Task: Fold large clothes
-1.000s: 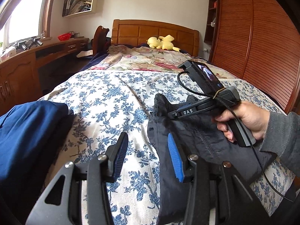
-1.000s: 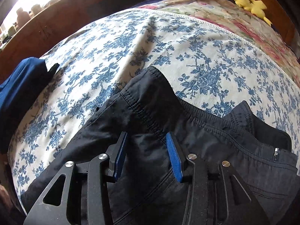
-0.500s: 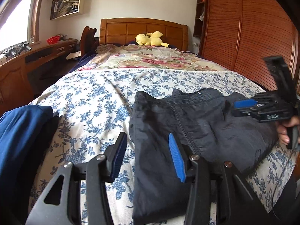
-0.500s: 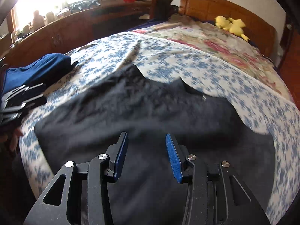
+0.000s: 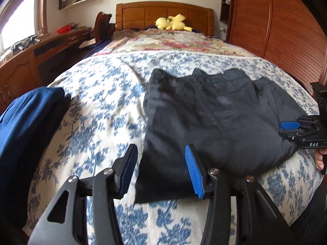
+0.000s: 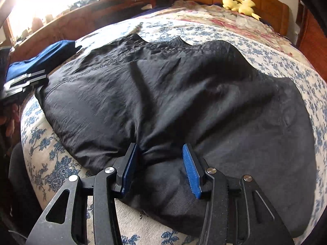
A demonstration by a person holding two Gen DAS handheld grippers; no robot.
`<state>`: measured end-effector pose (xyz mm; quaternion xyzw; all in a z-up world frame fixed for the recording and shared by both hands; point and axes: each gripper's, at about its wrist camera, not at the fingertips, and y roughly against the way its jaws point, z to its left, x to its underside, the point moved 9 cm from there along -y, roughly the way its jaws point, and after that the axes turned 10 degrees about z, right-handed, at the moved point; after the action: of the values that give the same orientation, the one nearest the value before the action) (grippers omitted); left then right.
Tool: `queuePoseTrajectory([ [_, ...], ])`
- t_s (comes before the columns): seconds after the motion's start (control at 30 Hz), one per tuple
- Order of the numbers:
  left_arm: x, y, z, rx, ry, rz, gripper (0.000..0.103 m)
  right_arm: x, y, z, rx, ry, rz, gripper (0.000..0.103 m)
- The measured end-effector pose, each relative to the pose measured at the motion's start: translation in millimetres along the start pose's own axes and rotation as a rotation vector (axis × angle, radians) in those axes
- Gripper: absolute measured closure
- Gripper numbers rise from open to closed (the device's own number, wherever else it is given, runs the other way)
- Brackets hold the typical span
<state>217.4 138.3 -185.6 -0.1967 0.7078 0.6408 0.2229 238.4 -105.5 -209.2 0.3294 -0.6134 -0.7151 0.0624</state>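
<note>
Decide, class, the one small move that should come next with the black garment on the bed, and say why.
Probably lower both grippers to pinch the near edge. The black garment lies bunched and part-folded on the floral bedspread; the left gripper hangs open over its near left corner, the right gripper open over a crease near the near edge. Neither holds cloth yet.

A pair of black trousers (image 6: 184, 94) lies folded over on the blue-flowered bedspread (image 5: 106, 106), on the right half of the bed's near end. The thin, slightly shiny cloth is rumpled, with stitched seams showing. The waistband lies at the far edge, wavy, and the near edge bunches up.
</note>
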Motion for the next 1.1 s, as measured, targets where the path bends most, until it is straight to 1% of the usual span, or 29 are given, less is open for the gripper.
queuePoseTrajectory([
  [0.2, 19.8, -2.6, 5.0, -0.012, 0.043, 0.05, 0.056, 3.4, 2.7, 2.7, 0.017, 0.009, -0.057, 0.057],
  [0.43, 37.6, -21.2, 1.9, -0.058, 0.031, 0.113, 0.056, 6.4, -1.3, -1.1, -0.001, 0.006, -0.101, 0.054],
  [0.53, 41.7, -24.7, 0.7, -0.067, 0.035, 0.117, 0.056, 8.2, -0.7, -3.4, -0.022, -0.006, -0.128, 0.054],
  [0.7, 43.5, -25.7, 3.5, -0.051, 0.066, 0.125, 0.055, 8.2, 0.1, -3.3, -0.028, -0.008, -0.148, 0.054],
  [1.0, 45.2, -23.0, 3.0, -0.053, 0.088, 0.128, 0.056, 9.0, 0.4, -3.5, -0.03, -0.009, -0.152, 0.054],
  [1.03, 45.2, -23.0, 2.6, -0.054, 0.086, 0.128, 0.057, 9.0, 0.4, -3.5, -0.03, -0.009, -0.152, 0.054],
  [1.1, 45.2, -22.8, -0.6, -0.027, 0.089, 0.132, 0.069, 9.1, 0.3, -3.4, -0.029, -0.008, -0.153, 0.054],
])
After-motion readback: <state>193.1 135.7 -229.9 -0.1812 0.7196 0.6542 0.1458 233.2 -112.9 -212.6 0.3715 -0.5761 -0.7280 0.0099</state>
